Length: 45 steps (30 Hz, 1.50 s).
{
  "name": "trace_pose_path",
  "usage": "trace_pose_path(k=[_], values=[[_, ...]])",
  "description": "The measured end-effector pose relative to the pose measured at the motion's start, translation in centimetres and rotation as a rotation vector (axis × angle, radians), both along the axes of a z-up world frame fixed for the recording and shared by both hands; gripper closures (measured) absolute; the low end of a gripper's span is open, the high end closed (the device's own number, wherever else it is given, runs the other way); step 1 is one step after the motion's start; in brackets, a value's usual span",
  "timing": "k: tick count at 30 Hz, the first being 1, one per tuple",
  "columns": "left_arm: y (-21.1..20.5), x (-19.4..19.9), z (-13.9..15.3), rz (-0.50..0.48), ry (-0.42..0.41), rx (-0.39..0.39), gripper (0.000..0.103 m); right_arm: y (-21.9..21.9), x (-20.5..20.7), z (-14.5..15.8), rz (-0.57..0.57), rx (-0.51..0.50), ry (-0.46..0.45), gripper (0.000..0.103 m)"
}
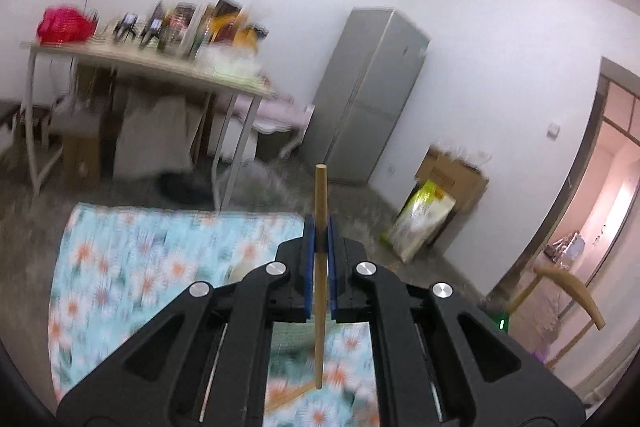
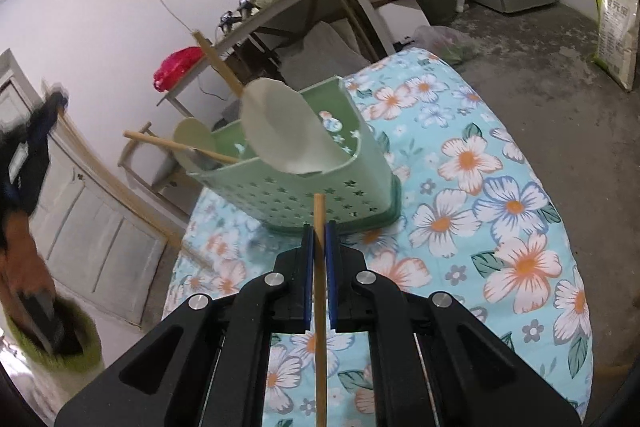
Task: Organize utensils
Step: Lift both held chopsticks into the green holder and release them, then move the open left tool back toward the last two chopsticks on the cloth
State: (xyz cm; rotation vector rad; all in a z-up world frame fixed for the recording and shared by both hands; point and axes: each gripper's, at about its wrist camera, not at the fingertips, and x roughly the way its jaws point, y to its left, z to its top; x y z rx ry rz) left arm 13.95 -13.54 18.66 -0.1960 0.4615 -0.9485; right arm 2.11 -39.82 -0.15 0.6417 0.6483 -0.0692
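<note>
My left gripper (image 1: 320, 233) is shut on a wooden chopstick (image 1: 320, 195) that stands upright between the blue pads, high above the floral tablecloth (image 1: 152, 259). My right gripper (image 2: 319, 235) is shut on another wooden chopstick (image 2: 319, 211), also upright, just in front of the green utensil holder (image 2: 320, 187). In the holder stand two pale spatulas with wooden handles, the larger one (image 2: 284, 131) in front and the smaller one (image 2: 192, 139) at the left. In the right wrist view the left gripper shows blurred at the far left (image 2: 44, 119), holding its chopstick (image 2: 120, 195).
A cluttered side table (image 1: 160, 63) stands behind the floral table, with a grey fridge (image 1: 368, 99) to its right. Cardboard boxes and a green sack (image 1: 424, 215) lie on the floor. A wooden chair (image 1: 568, 287) is by the doorway. A white door (image 2: 92, 227) is at left.
</note>
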Motion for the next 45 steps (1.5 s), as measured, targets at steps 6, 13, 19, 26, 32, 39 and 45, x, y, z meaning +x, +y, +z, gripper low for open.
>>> trace_pose_path(k=[6,13,19,26,32,39,45], values=[[-3.5,0.7,3.5,0.038,-0.120,-0.050,0.099,0.3,0.0,0.8,0.021,0.005,-0.033,0.097],[-8.5,2.9,0.7,0.125,-0.203,0.073,0.098,0.3,0.0,0.8,0.029,0.027,-0.049,0.097],[-8.3,4.9,-4.0,0.127,-0.073,0.100,0.097,0.1,-0.4,0.5,0.021,0.030,-0.041,0.097],[-4.7,2.9,-3.0,0.156,-0.115,0.065,0.065,0.3,-0.7,1.1,0.018,0.023,-0.060,0.097],[-0.8,0.4,-3.7,0.170,-0.094,0.075,0.033,0.9,-1.1,2.3,0.027,-0.003,-0.082,0.097],[3.7,-1.9,-8.0,0.152,0.012,0.154,0.016,1.5,-1.2,5.0,0.034,-0.058,-0.144,0.097],[6.6,-3.0,-13.0,0.197,0.120,0.229,0.011,2.0,-0.7,9.1,0.031,-0.147,-0.254,0.097]])
